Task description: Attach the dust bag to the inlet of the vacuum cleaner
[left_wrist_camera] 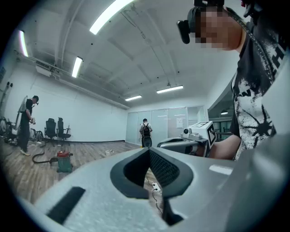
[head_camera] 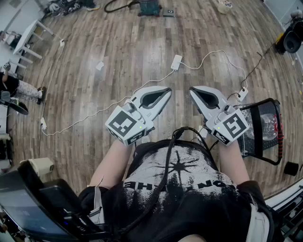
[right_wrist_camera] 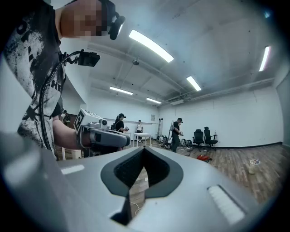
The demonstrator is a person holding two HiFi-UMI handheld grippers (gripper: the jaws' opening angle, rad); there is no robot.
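Start pose likely: left grey gripper (head_camera: pixel 166 90), right grey gripper (head_camera: pixel 193 90) closed, empty, level; teal vacuum cleaner (head_camera: pixel 150 6) far across wooden floor (head_camera: pixel 118 52).

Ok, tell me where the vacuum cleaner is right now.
Head view: the vacuum cleaner stands at the top edge, near the middle, beyond the white power strip. Left gripper view: low on the left.

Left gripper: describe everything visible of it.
The left gripper is pale grey plastic with black ribbed pads lining its two jaws. The jaws are shut, tips meeting, nothing between them. A cube with square markers sits at its rear. It is held level above the wooden floor, beside the right gripper without touching it.
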